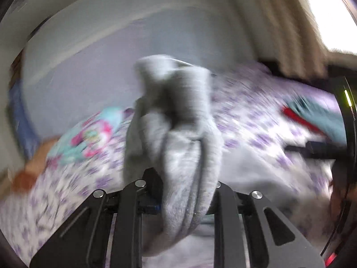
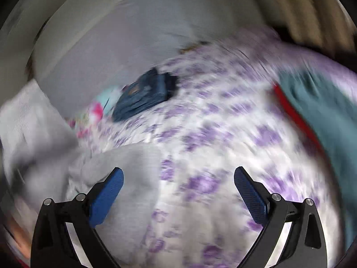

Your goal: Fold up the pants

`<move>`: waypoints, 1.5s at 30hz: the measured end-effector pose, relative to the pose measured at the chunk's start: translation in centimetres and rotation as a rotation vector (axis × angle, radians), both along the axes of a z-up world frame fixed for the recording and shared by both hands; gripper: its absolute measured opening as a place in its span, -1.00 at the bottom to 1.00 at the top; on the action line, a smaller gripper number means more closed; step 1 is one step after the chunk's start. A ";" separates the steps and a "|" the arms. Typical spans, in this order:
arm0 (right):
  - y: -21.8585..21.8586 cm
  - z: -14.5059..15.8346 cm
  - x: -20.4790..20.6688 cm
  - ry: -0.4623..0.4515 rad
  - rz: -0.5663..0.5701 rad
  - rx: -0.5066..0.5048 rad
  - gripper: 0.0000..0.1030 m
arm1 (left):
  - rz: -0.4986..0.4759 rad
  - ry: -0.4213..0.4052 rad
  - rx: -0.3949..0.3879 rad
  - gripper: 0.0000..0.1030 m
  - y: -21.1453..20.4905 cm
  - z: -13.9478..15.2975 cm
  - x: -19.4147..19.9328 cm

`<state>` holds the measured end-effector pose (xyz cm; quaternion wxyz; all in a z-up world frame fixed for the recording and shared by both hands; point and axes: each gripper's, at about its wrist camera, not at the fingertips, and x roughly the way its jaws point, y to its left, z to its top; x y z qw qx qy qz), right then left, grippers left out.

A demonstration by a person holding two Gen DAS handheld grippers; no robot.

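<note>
My left gripper point(image 1: 178, 187) is shut on the grey pants point(image 1: 176, 138); a bunched fold of the grey fabric stands up between its fingers and hangs down over them, lifted above the bed. The rest of the grey pants point(image 2: 125, 178) lies on the bed at the lower left of the right wrist view, under and beside the left blue pad point(image 2: 107, 196). My right gripper point(image 2: 178, 178) is open and empty, just above the purple-flowered bedsheet point(image 2: 223, 138). Both views are motion-blurred.
Folded blue jeans point(image 2: 145, 96) lie farther back on the bed. A pink and turquoise garment point(image 1: 89, 136) lies at the left. A teal cloth with a red edge point(image 2: 316, 111) lies at the right. A pale wall point(image 1: 111, 49) and a curtain point(image 1: 279, 22) stand behind the bed.
</note>
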<state>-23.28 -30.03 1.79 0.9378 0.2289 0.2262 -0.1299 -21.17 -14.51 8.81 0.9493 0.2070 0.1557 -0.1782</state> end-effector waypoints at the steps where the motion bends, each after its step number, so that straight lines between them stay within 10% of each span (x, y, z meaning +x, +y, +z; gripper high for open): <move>1: -1.0 -0.4 -0.3 -0.016 -0.006 0.053 0.93 | -0.034 0.009 0.065 -0.58 -2.0 -1.4 -0.5; 6: -2.3 -1.2 -0.4 -0.056 0.002 0.145 0.93 | -0.023 -0.088 0.355 -0.39 -6.5 -7.2 -2.3; 10: -1.4 -0.7 -0.3 -0.072 0.028 0.098 0.93 | 0.037 -0.032 0.216 0.87 -2.2 -3.6 -1.7; 19: 6.4 7.3 0.4 -0.158 0.074 -0.385 0.93 | 0.073 0.100 -0.061 0.91 4.7 1.6 -0.2; 24: 10.2 7.7 3.4 -0.062 0.148 -0.530 0.93 | -0.106 0.159 0.091 0.91 1.3 -1.7 -2.8; 27: 10.7 2.9 6.5 0.192 0.166 -0.639 0.93 | -0.156 0.117 0.217 0.91 -0.2 -4.3 -5.1; 32: 6.7 1.1 5.6 0.227 0.155 -0.495 0.93 | -0.139 0.029 0.156 0.91 2.8 -1.8 -5.9; 37: 8.3 4.1 4.1 0.097 0.099 -0.573 0.93 | 0.053 0.139 -0.096 0.91 6.4 2.0 0.2; 41: 10.2 4.9 4.6 0.073 0.159 -0.578 0.93 | 0.024 0.413 -0.071 0.92 4.9 -2.7 3.7; 43: 10.9 0.6 7.7 0.290 0.216 -0.648 0.93 | 0.023 0.379 -0.091 0.92 5.0 -5.7 3.1; 45: 9.8 -0.7 7.7 0.269 0.225 -0.587 0.93 | 0.007 0.375 -0.091 0.92 5.4 -5.6 2.3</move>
